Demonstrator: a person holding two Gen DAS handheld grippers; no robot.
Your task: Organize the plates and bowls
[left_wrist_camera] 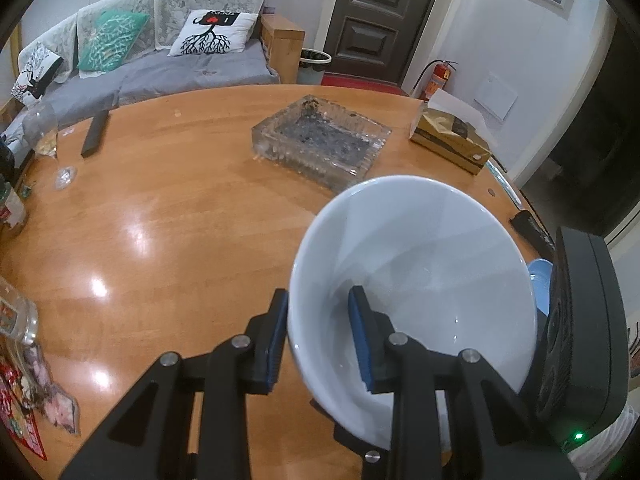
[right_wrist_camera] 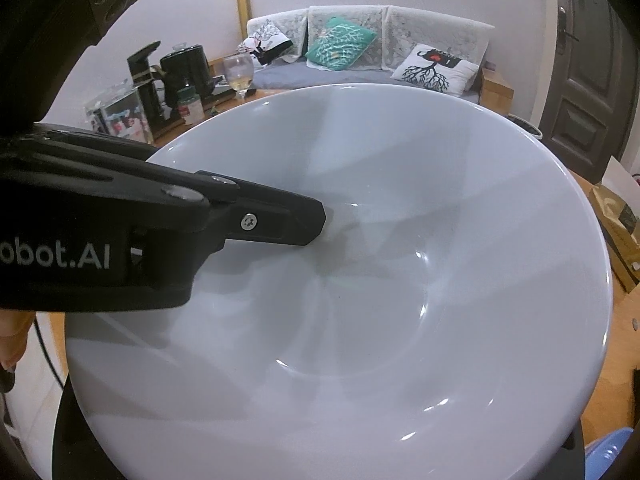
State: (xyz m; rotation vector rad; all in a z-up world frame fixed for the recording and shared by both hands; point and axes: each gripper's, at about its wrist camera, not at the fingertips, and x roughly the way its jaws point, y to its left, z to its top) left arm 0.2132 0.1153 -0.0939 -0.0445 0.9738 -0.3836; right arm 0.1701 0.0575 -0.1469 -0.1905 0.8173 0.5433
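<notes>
A white bowl (left_wrist_camera: 424, 264) is held tilted above the wooden table (left_wrist_camera: 160, 220). My left gripper (left_wrist_camera: 318, 332) is shut on its near rim, one blue pad outside the wall and one inside. In the right wrist view the same white bowl (right_wrist_camera: 380, 300) fills the frame, and the left gripper's black finger (right_wrist_camera: 280, 220) reaches into it from the left. My right gripper's own fingers are hidden under the bowl. A light blue dish (left_wrist_camera: 540, 280) peeks out behind the bowl and shows in the right wrist view (right_wrist_camera: 612, 456) at the lower right.
A glass ashtray (left_wrist_camera: 320, 140) sits mid-table. A tissue box (left_wrist_camera: 452, 136) lies at the right. A wine glass (left_wrist_camera: 46, 136), a black remote (left_wrist_camera: 95, 132) and bottles (left_wrist_camera: 12, 208) stand at the left. Packets (left_wrist_camera: 36, 392) lie at the near left edge.
</notes>
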